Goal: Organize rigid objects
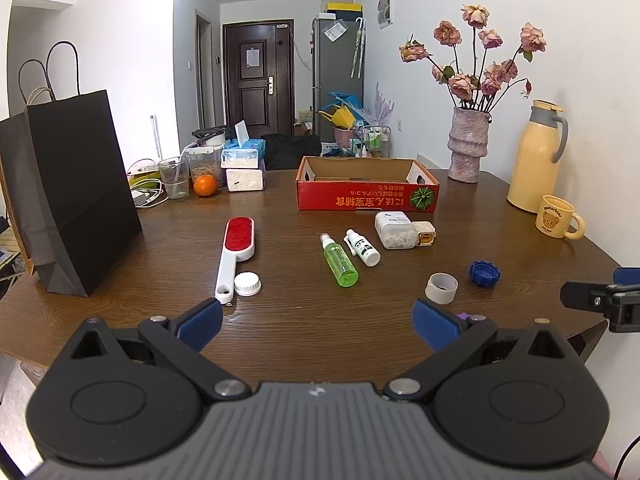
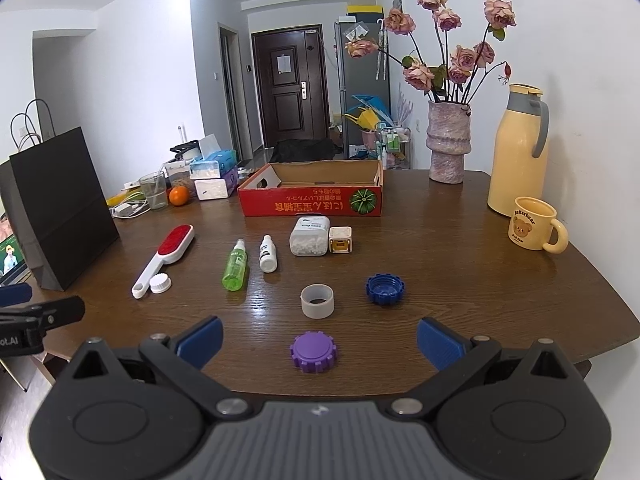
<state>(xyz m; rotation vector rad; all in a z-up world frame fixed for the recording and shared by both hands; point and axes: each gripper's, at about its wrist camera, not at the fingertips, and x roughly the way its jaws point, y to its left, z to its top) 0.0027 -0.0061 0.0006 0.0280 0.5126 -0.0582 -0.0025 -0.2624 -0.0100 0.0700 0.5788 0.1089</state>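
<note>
Both claws, left (image 1: 318,322) and right (image 2: 320,340), are spread wide and hold nothing. The purple cap (image 2: 313,351) lies flat on the table (image 2: 460,248) between the right claw's fingers, making that hand nearer; the box (image 2: 312,196) sits straight ahead, well beyond.

Black paper bag (image 1: 76,196) upright at tabletop's left edge. Orange (image 1: 205,185), clear cup (image 1: 175,178) and tissue boxes (image 1: 244,168) near far-left corner. Flower vase (image 1: 467,144), yellow thermos (image 1: 536,156) and bear mug (image 1: 557,217) along right edge.
</note>
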